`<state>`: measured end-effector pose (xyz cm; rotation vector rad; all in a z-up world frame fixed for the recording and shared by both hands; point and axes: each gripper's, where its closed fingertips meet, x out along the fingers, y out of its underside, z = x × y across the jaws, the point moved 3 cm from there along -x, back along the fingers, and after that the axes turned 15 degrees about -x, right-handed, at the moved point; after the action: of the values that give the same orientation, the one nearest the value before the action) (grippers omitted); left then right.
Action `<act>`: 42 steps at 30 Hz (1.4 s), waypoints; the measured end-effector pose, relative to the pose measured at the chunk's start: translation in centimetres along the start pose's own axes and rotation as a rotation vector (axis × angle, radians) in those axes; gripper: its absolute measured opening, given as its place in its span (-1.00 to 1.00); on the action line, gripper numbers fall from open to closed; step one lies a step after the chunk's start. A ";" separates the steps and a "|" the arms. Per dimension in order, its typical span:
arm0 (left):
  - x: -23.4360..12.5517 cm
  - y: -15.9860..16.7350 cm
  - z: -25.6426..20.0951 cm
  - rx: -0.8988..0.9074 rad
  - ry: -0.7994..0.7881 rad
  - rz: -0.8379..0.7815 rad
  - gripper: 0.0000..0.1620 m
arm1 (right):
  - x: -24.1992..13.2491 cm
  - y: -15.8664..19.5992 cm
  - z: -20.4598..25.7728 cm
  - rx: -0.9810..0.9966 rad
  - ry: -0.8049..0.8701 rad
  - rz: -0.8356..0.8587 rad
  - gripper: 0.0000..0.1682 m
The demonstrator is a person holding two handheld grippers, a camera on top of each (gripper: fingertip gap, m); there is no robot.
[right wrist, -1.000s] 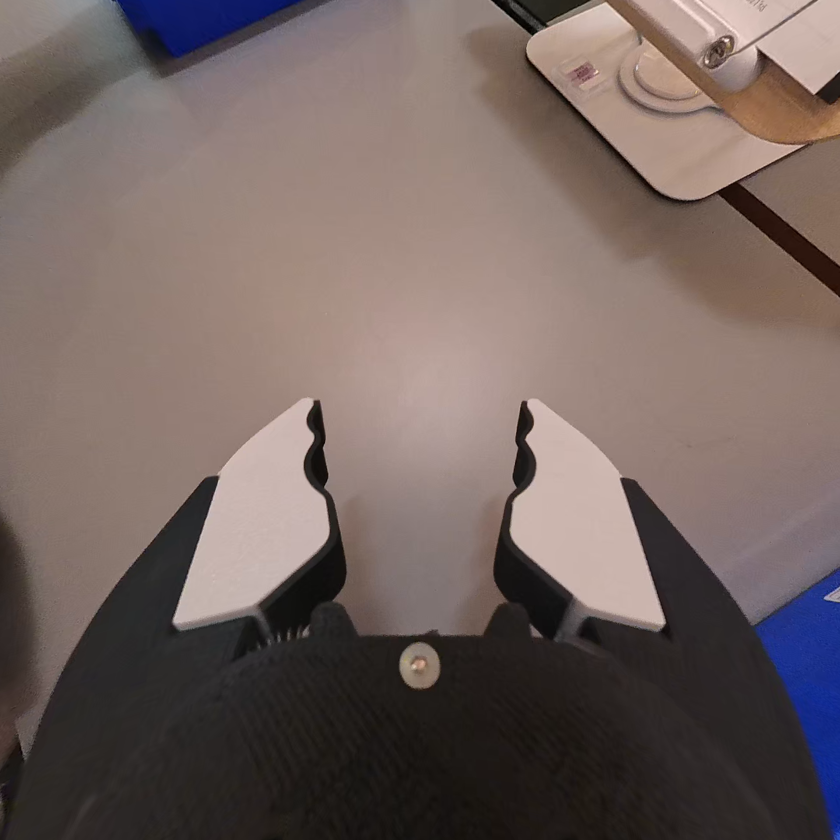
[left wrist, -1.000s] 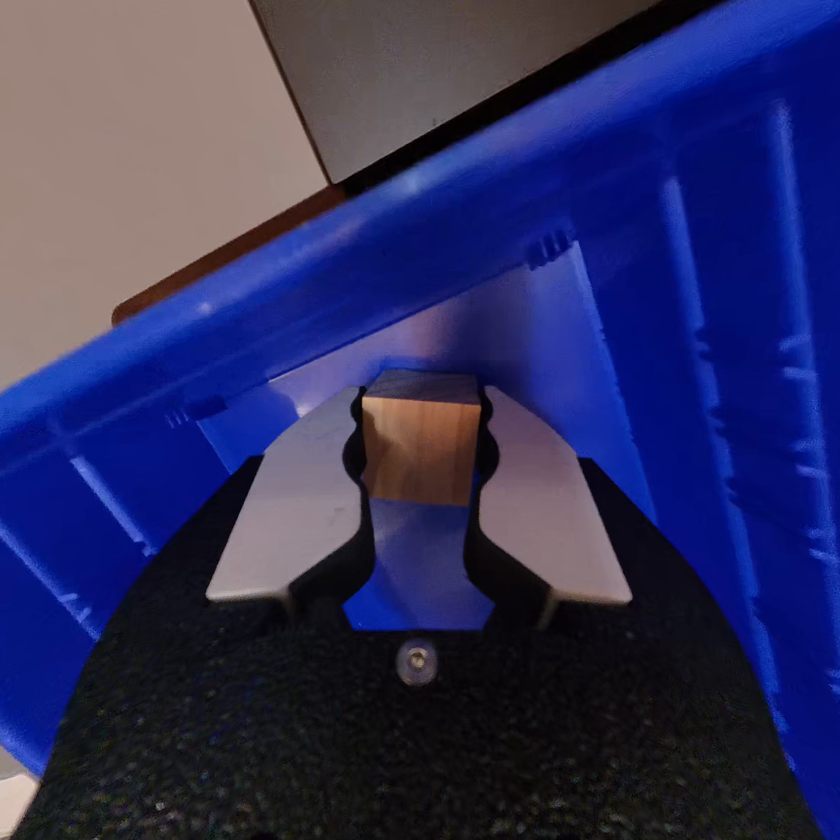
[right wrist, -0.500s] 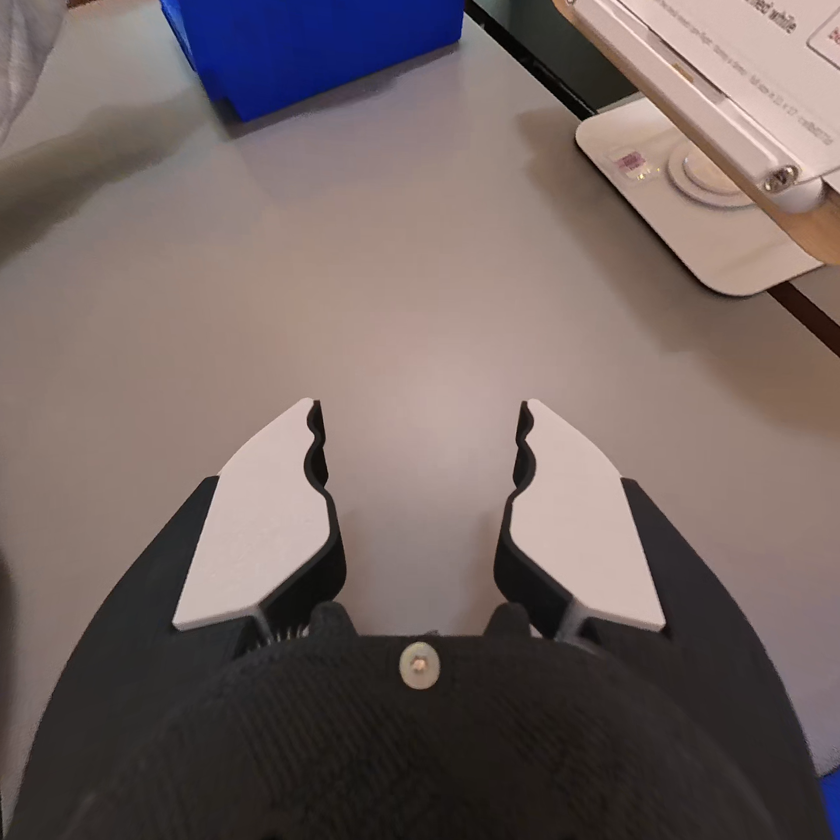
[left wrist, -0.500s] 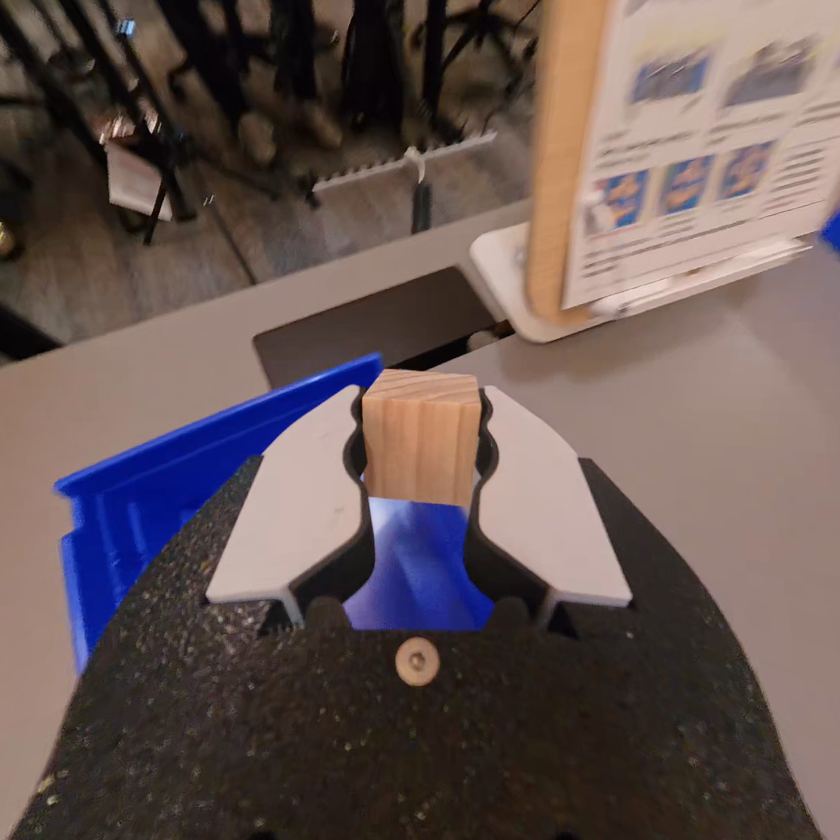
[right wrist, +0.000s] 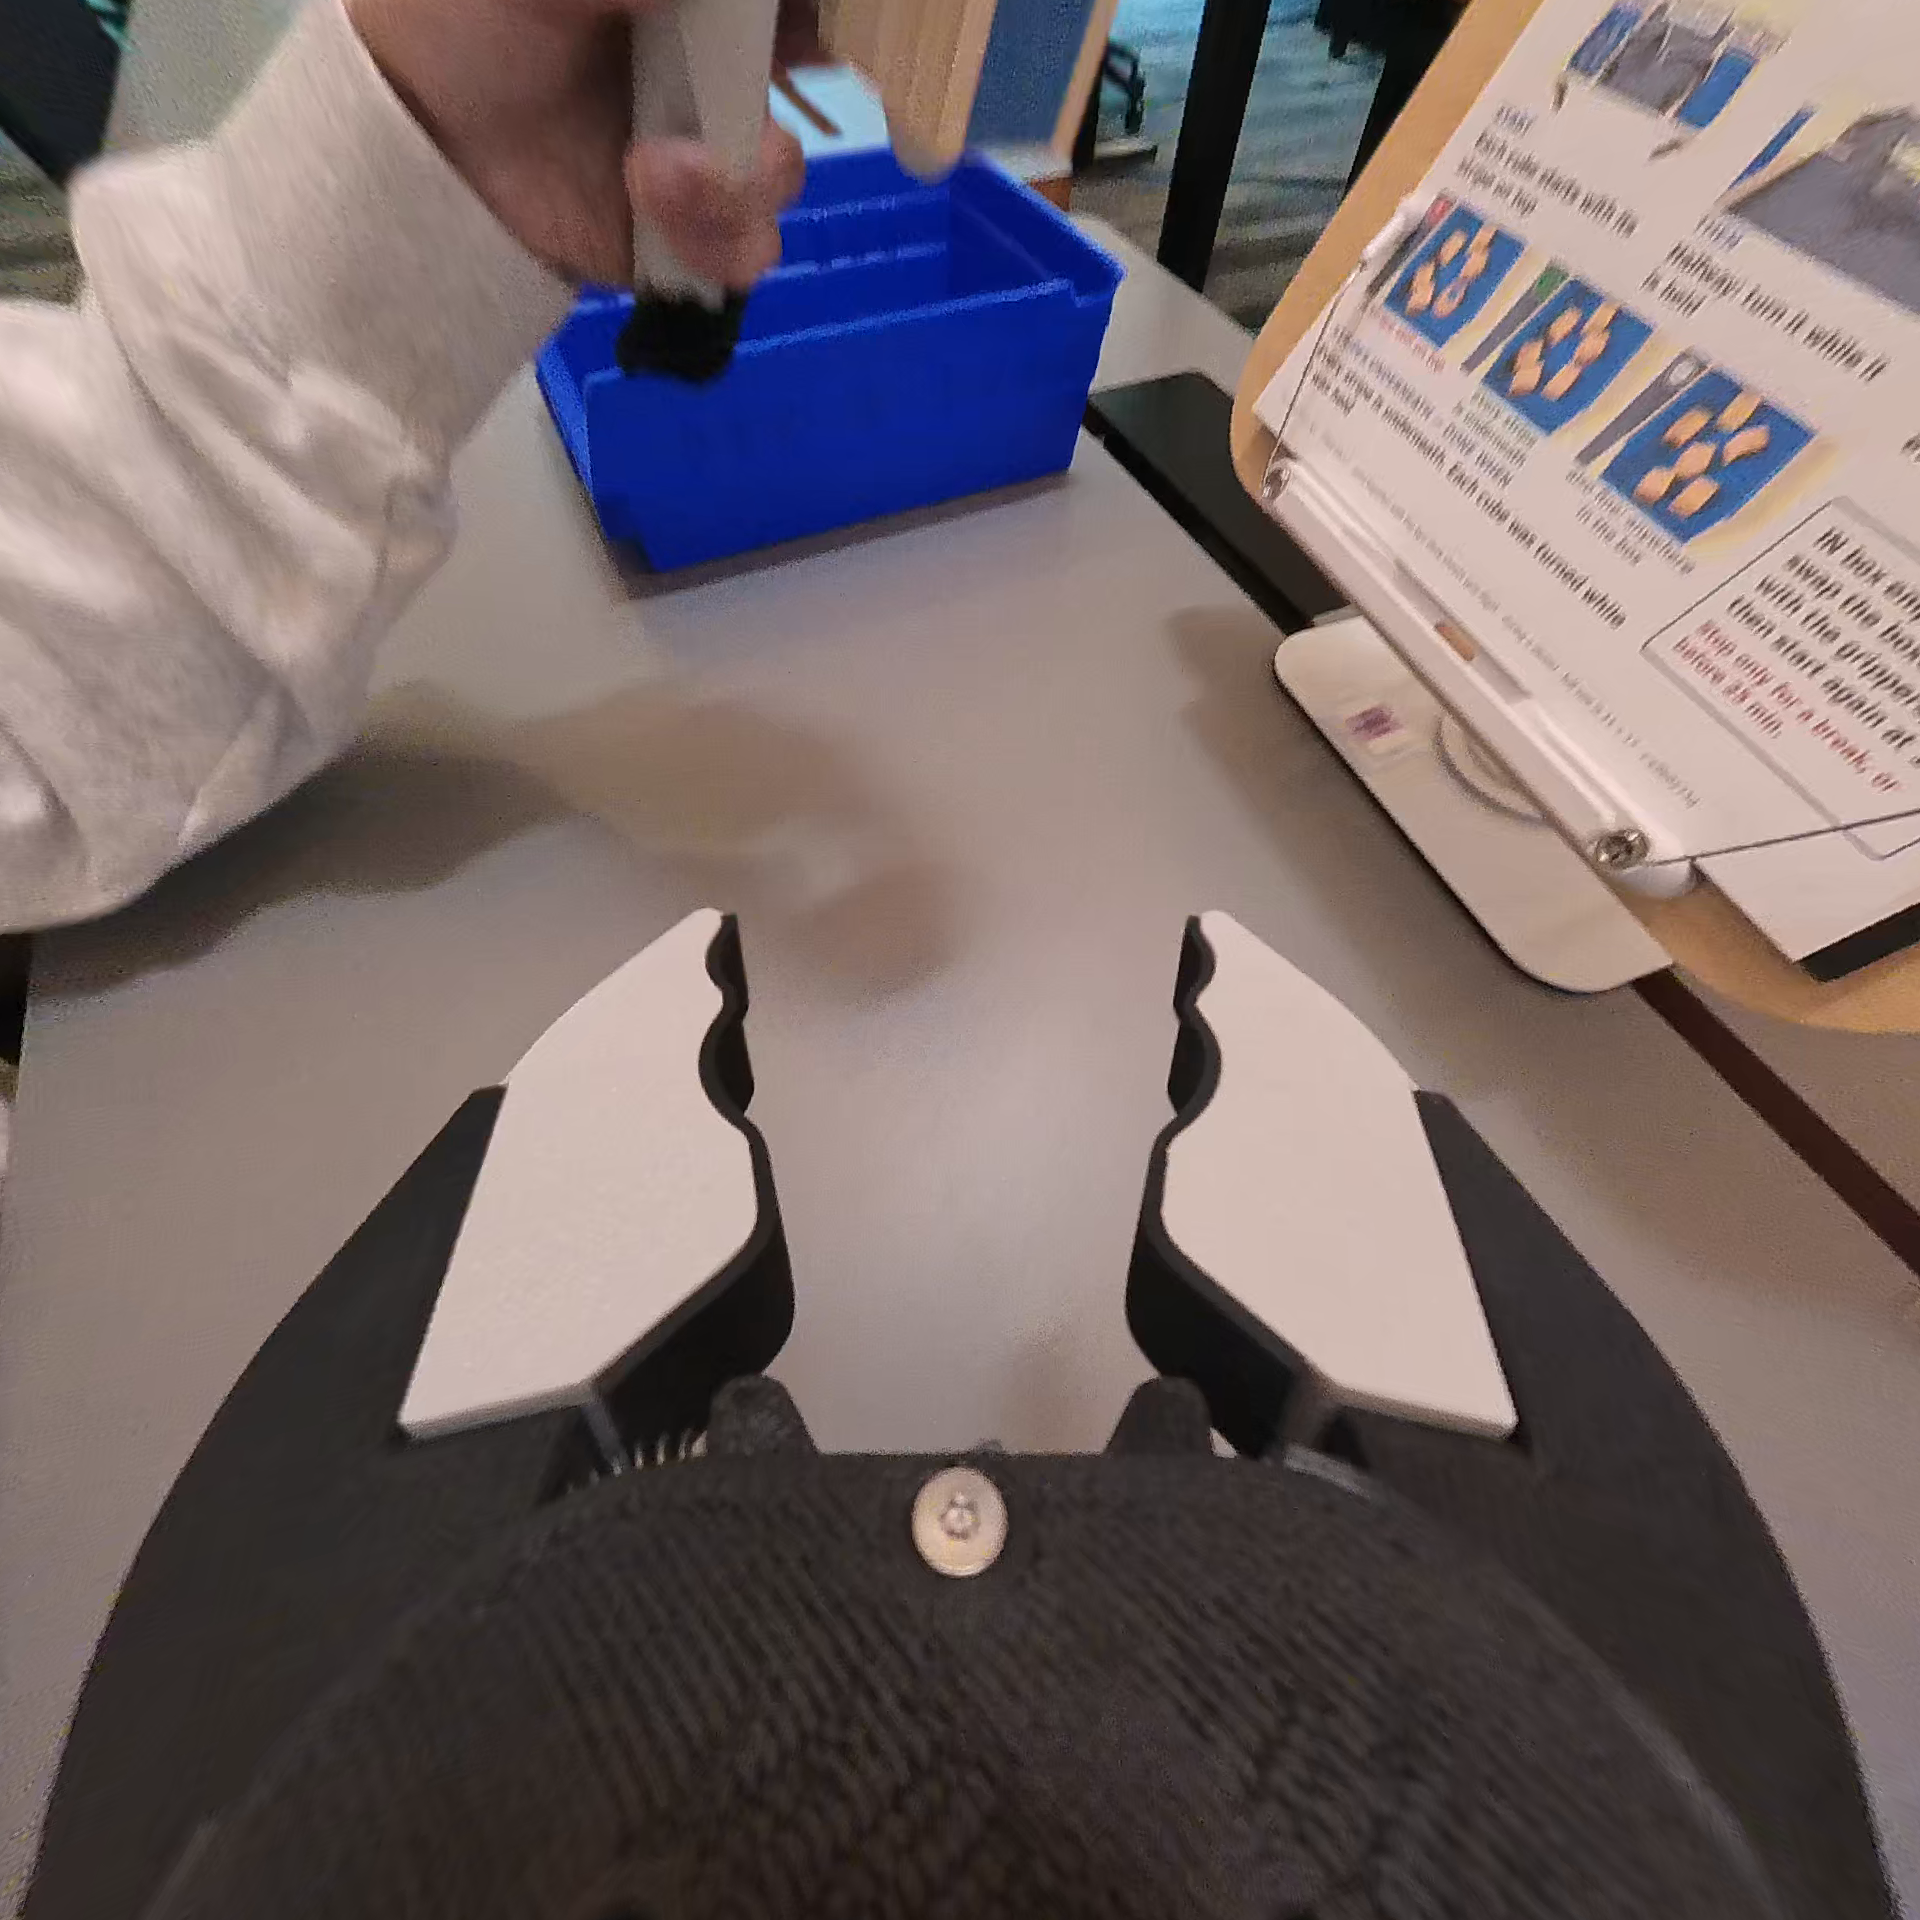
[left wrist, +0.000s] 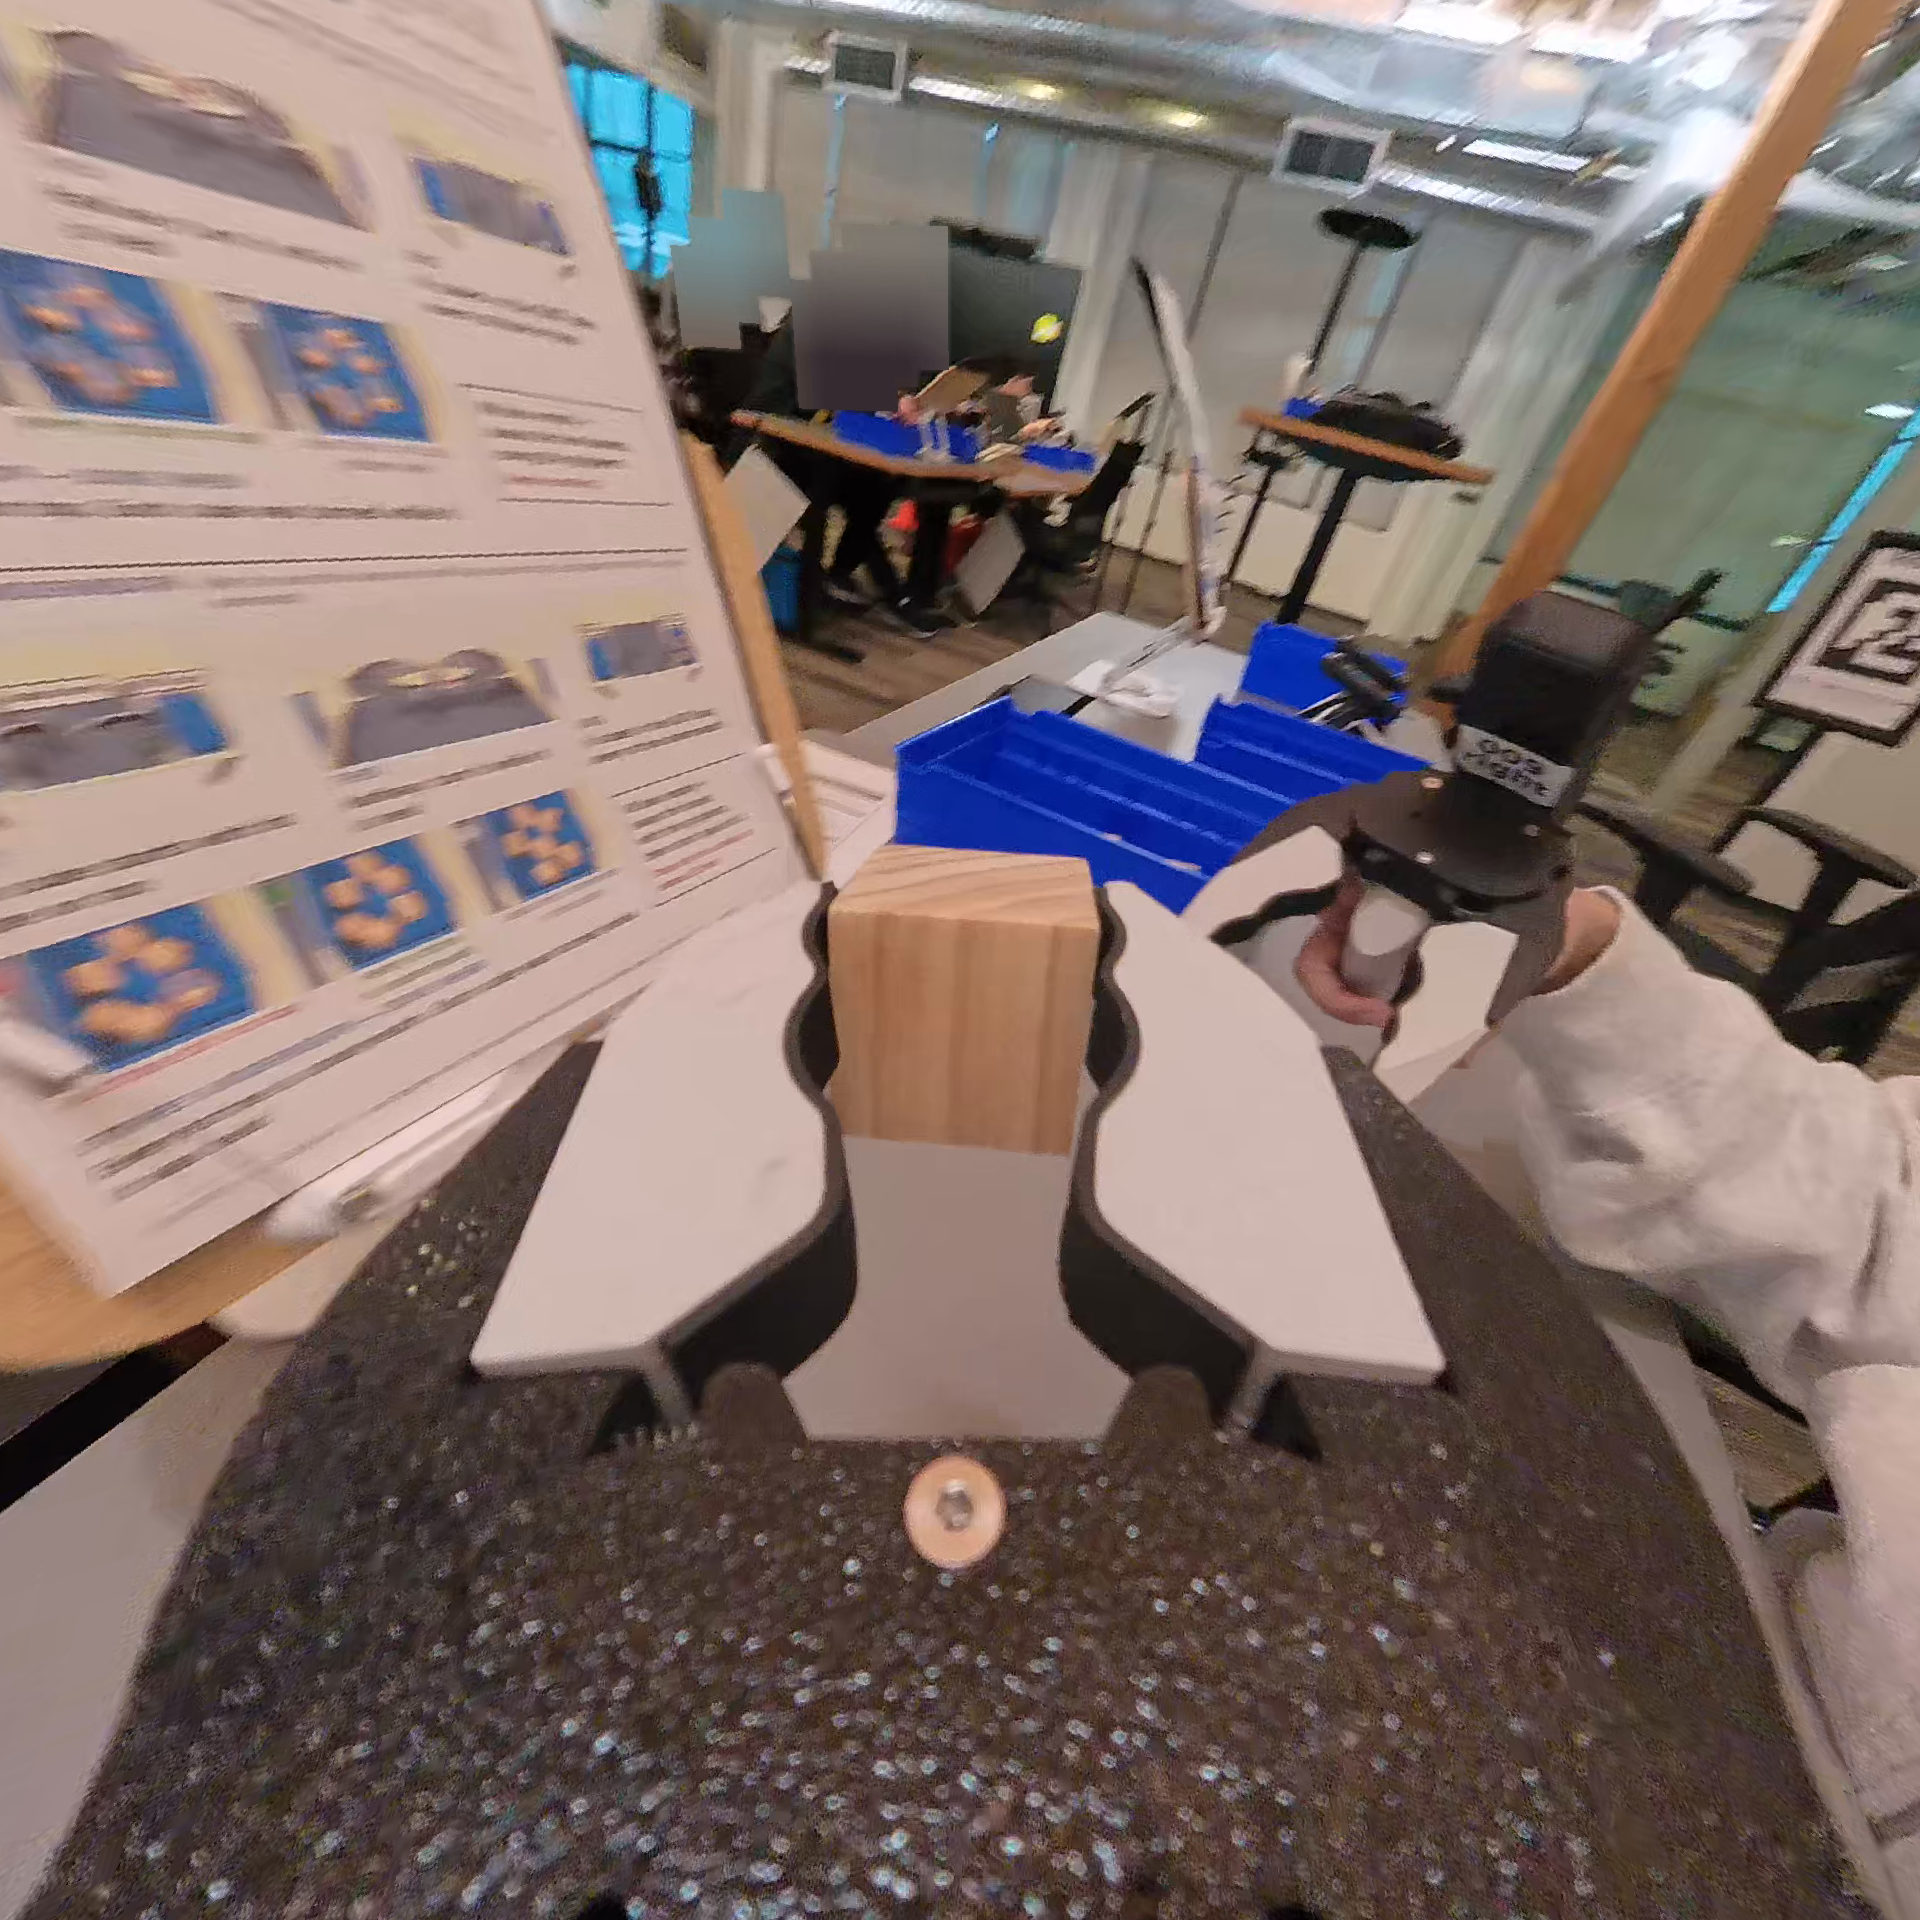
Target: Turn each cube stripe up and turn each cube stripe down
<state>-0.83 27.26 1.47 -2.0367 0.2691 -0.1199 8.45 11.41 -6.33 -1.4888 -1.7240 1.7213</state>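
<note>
In the left wrist view, an instruction sheet (left wrist: 312,540) on a wooden stand fills the left side, tilted and blurred. At centre the left gripper (left wrist: 961,997) is clenched on a wooden cube (left wrist: 961,997), both fingers (left wrist: 686,1153) pressed against its sides; the cube is held up in the air, plain wood grain on the two faces that show, and no stripe can be made out. Behind the cube lies a blue bin (left wrist: 1081,800) on the grey table (left wrist: 73,1558). To the right, the right gripper (left wrist: 1382,966) is seen from its front, held by a hand (left wrist: 1340,977) in a pale sleeve (left wrist: 1683,1143). In the right wrist view, a sleeved hand (right wrist: 582,156) at upper left grips a white handle above another blue bin (right wrist: 852,426), which stands on the table (right wrist: 935,727). At centre the right gripper (right wrist: 958,997) is spread wide and holds nothing, with bare tabletop between its fingers (right wrist: 613,1174). On the right stands the instruction sheet (right wrist: 1621,436) on its white base.
</note>
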 end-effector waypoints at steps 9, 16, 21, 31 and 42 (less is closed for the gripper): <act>4.2 3.5 -4.4 -0.029 0.250 -0.087 -0.45 | -1.0 -1.9 -0.8 0.014 0.018 -0.097 -0.07; 5.8 4.5 -5.1 -0.080 0.365 -0.075 -0.45 | -1.0 -1.9 -1.6 0.018 0.043 -0.100 -0.07; 6.5 5.0 -5.2 -0.152 0.452 -0.087 -0.45 | -0.7 -2.5 -2.3 0.015 0.061 -0.101 -0.07; 7.1 5.4 -6.0 -0.189 0.553 -0.100 -0.45 | -1.6 -4.3 -2.3 0.006 0.082 -0.137 -0.09; 7.1 5.3 -7.6 -0.174 0.636 -0.118 -0.45 | -3.3 -5.5 -0.9 -0.016 0.106 -0.143 -0.11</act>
<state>3.79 16.61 0.07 -2.1376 0.5676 -0.8499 8.15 10.70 0.05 -1.3999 -1.7477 1.5324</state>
